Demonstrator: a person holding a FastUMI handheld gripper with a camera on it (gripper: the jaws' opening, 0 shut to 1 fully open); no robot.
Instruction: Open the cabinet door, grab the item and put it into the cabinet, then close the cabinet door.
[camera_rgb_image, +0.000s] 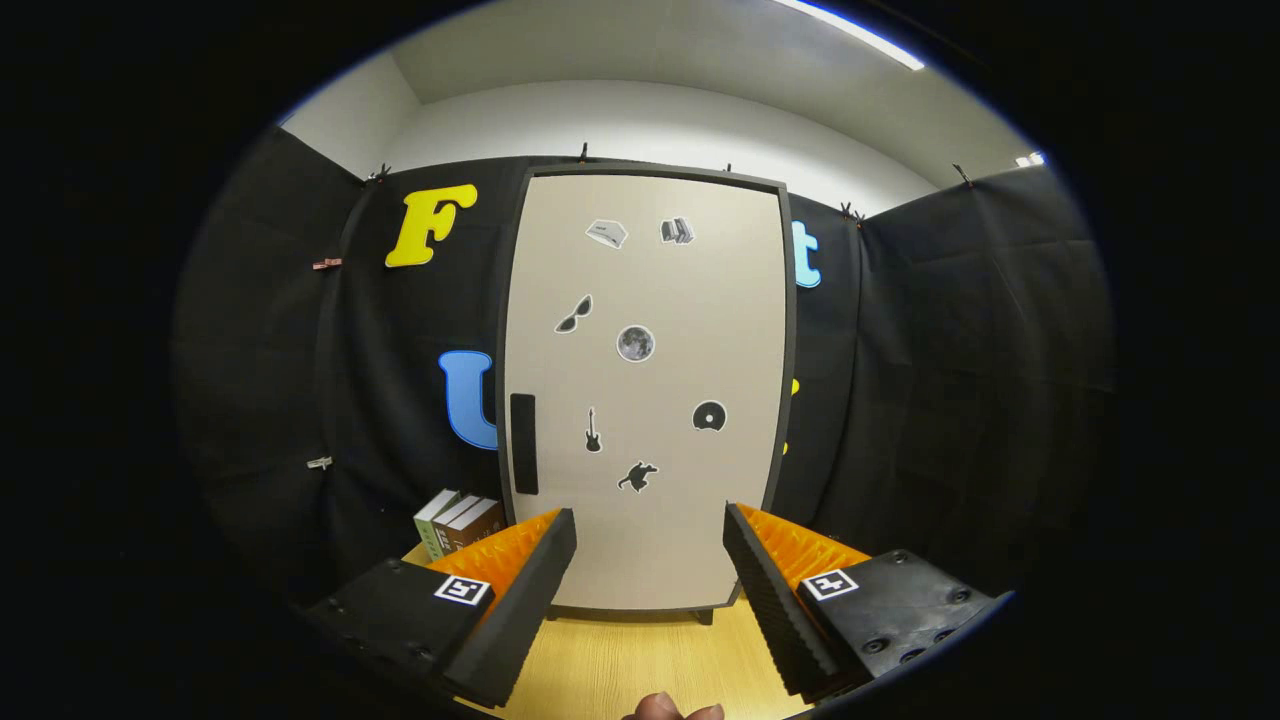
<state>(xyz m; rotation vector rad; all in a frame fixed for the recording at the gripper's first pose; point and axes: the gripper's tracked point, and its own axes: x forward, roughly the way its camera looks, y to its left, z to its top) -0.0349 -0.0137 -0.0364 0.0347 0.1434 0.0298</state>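
Ahead, upright cabinet door (645, 390) shut; gripper (650, 560) fingers spread.

No words or numbers can be read; the cabinet door (645, 390) carries only picture stickers, and each of the fingers (649, 545) bears a square coded marker
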